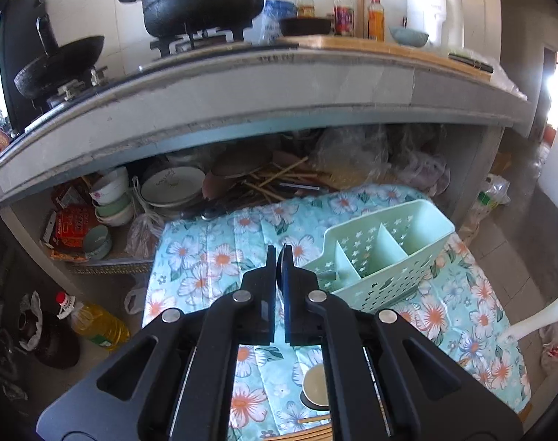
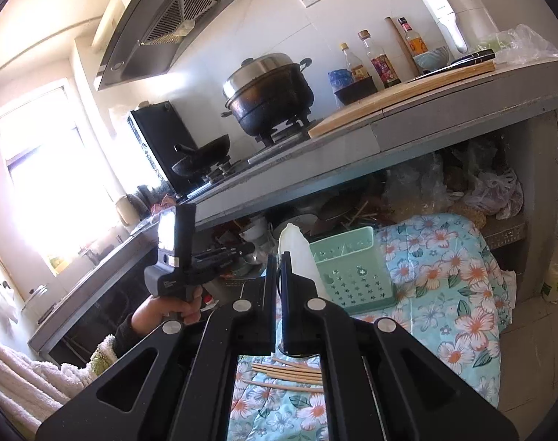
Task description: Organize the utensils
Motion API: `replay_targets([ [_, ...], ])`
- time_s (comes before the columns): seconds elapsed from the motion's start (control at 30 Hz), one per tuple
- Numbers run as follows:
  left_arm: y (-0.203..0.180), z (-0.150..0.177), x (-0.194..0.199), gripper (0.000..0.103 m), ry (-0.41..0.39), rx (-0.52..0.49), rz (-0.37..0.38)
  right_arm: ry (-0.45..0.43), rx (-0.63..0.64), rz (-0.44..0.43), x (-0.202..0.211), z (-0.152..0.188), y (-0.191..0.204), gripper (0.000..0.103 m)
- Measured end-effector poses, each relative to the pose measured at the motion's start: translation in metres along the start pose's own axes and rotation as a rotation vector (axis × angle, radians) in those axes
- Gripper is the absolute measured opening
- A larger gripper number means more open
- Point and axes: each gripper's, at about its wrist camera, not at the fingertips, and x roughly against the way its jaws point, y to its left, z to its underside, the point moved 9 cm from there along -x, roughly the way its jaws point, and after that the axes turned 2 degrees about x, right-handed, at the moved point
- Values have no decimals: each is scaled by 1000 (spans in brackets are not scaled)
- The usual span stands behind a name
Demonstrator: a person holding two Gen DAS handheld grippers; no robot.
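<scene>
Left wrist view: left gripper (image 1: 279, 253) fingers pressed together, nothing between them, hovering above the floral cloth (image 1: 213, 257). Green utensil caddy (image 1: 382, 257) sits on the cloth just right of the tips, tilted, three compartments visible, something dark in the near one, can't tell what. Right wrist view: right gripper (image 2: 279, 261) fingers nearly closed on a white spoon (image 2: 297, 253) sticking up between them, in front of the caddy. Chopsticks (image 2: 286, 373) lie loose on the cloth below the right gripper
</scene>
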Motion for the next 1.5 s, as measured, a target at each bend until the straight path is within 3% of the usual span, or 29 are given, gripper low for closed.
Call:
replay_targets([
  [0.13,-2,4,-25,4,55,42,31,-12,-1,-24,-8,-18,-8,2],
  [0.27,-1,3,-34,12,44,122,96,-18,14,-45,-22,-39,-11,2],
  [0.33,2,1,-33,24,18,157,113,-25,27,-56,-29,-49,-9,2],
  [0.53,16,-4,-3,37,-105,253,140,-42,81,-72,-58,-79,-3,2],
  [0.7,38,11,27,42,-171,316,134,-31,108,-68,-94,-92,-8,2],
  [0.87,59,42,42,48,-166,353,107,18,84,-46,-136,-80,-29,2],
  [1.03,71,80,42,54,-120,366,84,95,84,-26,-175,-41,-52,2],
  [1.17,73,110,35,54,-63,397,100,167,119,80,-194,-6,-70,3],
  [1.33,68,132,23,54,-21,419,121,112,111,135,-175,-5,-75,7],
  [1.5,60,140,13,54,3,413,136,14,100,171,-134,-10,-71,21],
])
